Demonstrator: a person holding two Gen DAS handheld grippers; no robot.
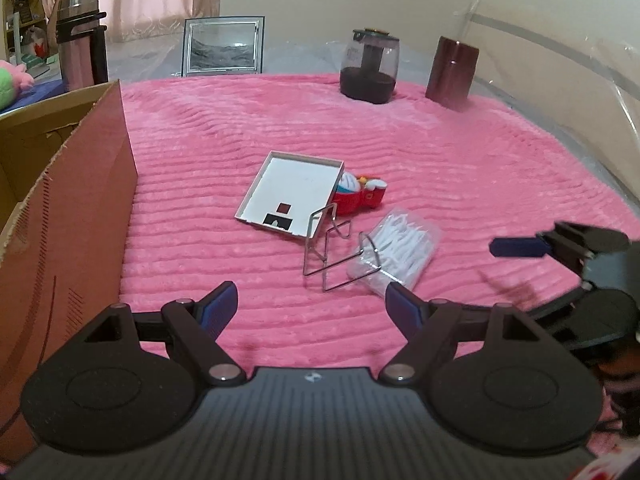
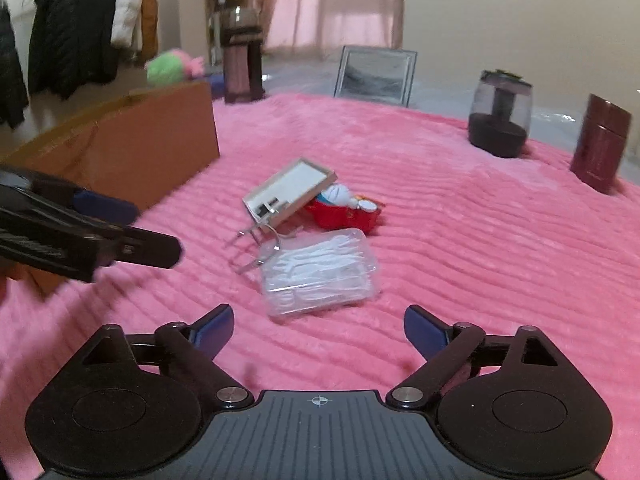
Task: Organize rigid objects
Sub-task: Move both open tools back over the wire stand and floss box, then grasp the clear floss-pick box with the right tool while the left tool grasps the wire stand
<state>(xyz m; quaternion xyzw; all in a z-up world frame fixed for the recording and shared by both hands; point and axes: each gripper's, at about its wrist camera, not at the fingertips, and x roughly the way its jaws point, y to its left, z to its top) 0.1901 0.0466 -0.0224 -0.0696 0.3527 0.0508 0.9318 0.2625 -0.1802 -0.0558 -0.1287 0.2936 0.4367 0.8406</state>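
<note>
**Both tongs empty, pile untouched: the first pick is still to be made**

Nearest the cameras, the left tongs (image 1: 310, 304) stand wide apart over bare pink blanket (image 1: 460, 152), gripping nothing. The right tongs (image 2: 318, 328) are likewise spread and empty, hovering just short of the pile. Each gripper shows in the other's view, blurred, so they appear to be moving.

In the right wrist view, the closest item, at 12 o'clock from the right tongs, is a clear plastic box of white picks (image 2: 320, 272). Just beyond it at 11 o'clock lies a bent wire stand (image 2: 256, 246), which touches the box and reaches under the white tray (image 2: 292, 192). That tray is tilted, propped on a red Doraemon toy (image 2: 344, 210) at about 1 o'clock.

A cardboard box (image 1: 68, 216) stands open at 9 o'clock of the left tongs, the likely destination.

Farther back, at 1 o'clock, a dark-based glass jar (image 1: 370, 68) and a maroon cylinder (image 1: 452, 72) stand near the blanket's edge; a picture frame (image 1: 223, 46) and a flask (image 1: 80, 38) lie beyond.

The judged step is approach. The next move calls for closing on the plastic box across its narrow side, lifting clear of the wire stand without snagging it.
</note>
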